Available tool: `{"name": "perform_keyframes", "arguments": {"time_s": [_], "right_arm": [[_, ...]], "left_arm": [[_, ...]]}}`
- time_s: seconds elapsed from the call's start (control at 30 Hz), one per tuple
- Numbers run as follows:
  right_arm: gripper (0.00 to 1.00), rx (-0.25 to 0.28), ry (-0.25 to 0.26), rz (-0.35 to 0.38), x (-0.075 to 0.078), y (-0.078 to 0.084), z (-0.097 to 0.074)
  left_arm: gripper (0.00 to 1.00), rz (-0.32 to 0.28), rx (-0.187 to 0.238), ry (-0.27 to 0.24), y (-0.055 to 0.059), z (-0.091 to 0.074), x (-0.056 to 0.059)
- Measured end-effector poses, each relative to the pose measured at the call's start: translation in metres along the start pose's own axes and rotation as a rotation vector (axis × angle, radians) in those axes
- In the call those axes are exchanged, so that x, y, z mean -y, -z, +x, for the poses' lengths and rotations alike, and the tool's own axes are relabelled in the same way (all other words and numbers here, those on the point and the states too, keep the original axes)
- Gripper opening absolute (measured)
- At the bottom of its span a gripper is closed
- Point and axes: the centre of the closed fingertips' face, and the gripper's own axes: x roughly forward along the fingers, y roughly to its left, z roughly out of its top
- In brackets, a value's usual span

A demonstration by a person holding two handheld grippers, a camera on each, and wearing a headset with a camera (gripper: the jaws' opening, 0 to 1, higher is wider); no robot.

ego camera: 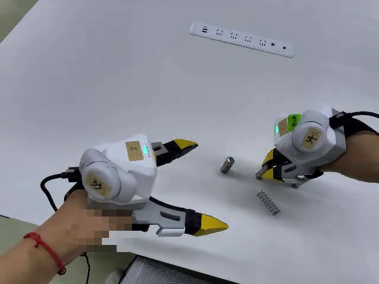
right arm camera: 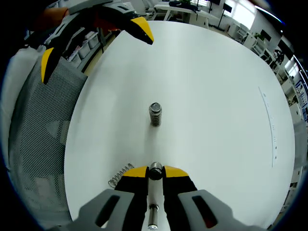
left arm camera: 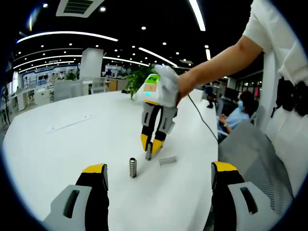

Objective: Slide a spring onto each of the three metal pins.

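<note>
There, the right tool pinches a pin down by the tabletop; a second pin, spring-wrapped, stands just beside; a loose spring lies near. The left tool gapes wide.

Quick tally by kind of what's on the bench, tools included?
Pins: 2, the standing pin with a spring on it, and the held pin
Loose spring: 1
Power strip: 1
Tools: 2, the left tool open, the right tool shut on the held pin
Total: 6
</note>
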Motion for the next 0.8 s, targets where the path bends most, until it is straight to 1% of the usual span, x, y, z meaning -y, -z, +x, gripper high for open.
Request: {"name": "perform_keyframes", "arguments": {"time_s": [0.27,0.47,0.63,0.7,0.8], "right_arm": [[0.13,0.004,0.005,0.009,0.001,-0.001,0.000],[0.15,0.007,0.004,0.008,0.000,-0.002,-0.001],[0.19,0.019,0.008,0.021,0.002,-0.003,-0.002],[0.21,0.031,0.009,0.028,0.002,-0.003,-0.005],[0.23,0.052,0.025,0.026,0.002,-0.004,-0.010]], "left_arm": [[0.90,0.001,-0.002,-0.002,-0.001,-0.001,-0.001],[0.90,0.004,-0.002,-0.004,0.000,-0.002,-0.003],[0.90,0.007,-0.004,-0.006,0.000,-0.003,-0.004],[0.90,0.008,-0.004,-0.008,-0.001,-0.003,-0.003],[0.90,0.010,-0.006,-0.009,-0.002,-0.004,-0.003]]}}
